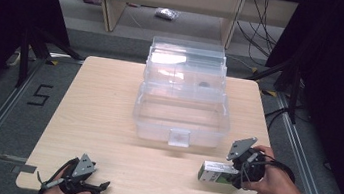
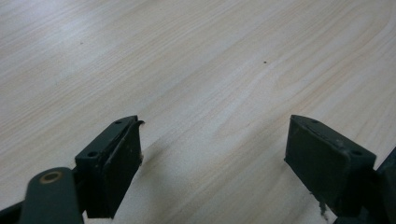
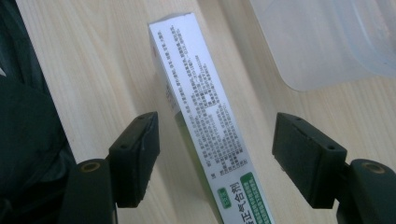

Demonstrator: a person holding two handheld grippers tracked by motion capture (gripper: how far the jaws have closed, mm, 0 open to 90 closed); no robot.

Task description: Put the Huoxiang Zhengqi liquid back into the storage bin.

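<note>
Right hand-held gripper (image 3: 215, 154) is straddling the small white-and-green carton (image 3: 205, 121). Jaws are spread, with a gap on both sides, so the pads aren't pressing yet. No grip so far.

The carton lies flat on the worktop (image 1: 106, 118), long side running straight ahead between the jaws and a little off-centre toward the left one. In the high view the carton (image 1: 215, 172) pokes out of the right hand-held gripper (image 1: 236, 173) toward the middle of the worktop.

The clear plastic organiser box (image 1: 182, 96) stands open ahead of that gripper; one corner of it (image 3: 327, 42) shows past the right jaw. Looks like the carton is meant to go in there.

Progress, my read: early. The approach is done; closing on the carton, lifting it and placing it are all left.

Left hand-held gripper (image 2: 212, 154) is idle, jaws spread wide over bare wood with nothing between them. In the high view this gripper (image 1: 97, 188) sits at the near edge of the worktop.

Hard to make out:
- The carton's near end is cut off at the bottom of the right gripper view, and its small print isn't legible.
- There is a dark speck in an upper tray of the organiser (image 1: 204, 85); can't tell what it is.
- Box walls are transparent, so the compartment layout is unclear.
</note>
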